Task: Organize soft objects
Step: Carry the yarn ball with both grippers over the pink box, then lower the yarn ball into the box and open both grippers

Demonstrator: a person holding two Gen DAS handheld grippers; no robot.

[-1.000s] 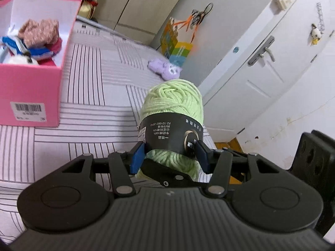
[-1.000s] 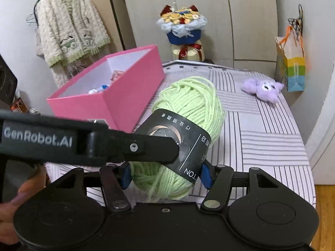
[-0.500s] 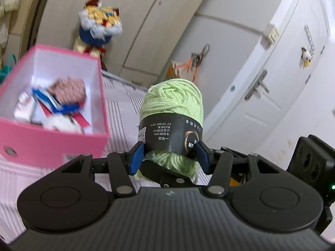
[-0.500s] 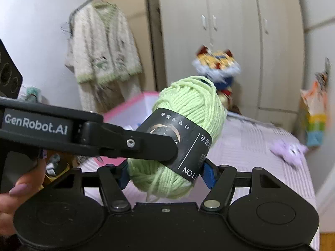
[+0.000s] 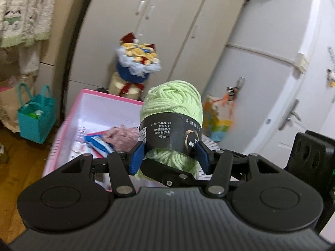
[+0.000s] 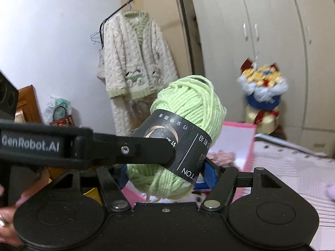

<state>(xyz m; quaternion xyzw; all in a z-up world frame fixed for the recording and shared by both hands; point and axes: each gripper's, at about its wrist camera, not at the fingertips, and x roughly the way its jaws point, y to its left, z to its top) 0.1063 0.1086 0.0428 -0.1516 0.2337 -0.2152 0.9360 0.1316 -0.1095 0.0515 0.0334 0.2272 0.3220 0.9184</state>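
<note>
Item: ball of green yarn (image 5: 171, 113) with black paper band, held in the air just above the near end of the pink box (image 5: 100, 113), apparently to be dropped in.

Left claw (image 5: 170, 156): blue pads pressed on the band from both sides, carrying the ball.

Right claw (image 6: 167, 171): jaws opening; the ball sits between them, its right pad at the band, seemingly handing the load over.

Box contents: pinkish knitted piece (image 5: 123, 136) and other soft things.

Far right on the striped bed (image 6: 293, 163): purple plush toy (image 6: 330, 191), not yet put away.
</note>
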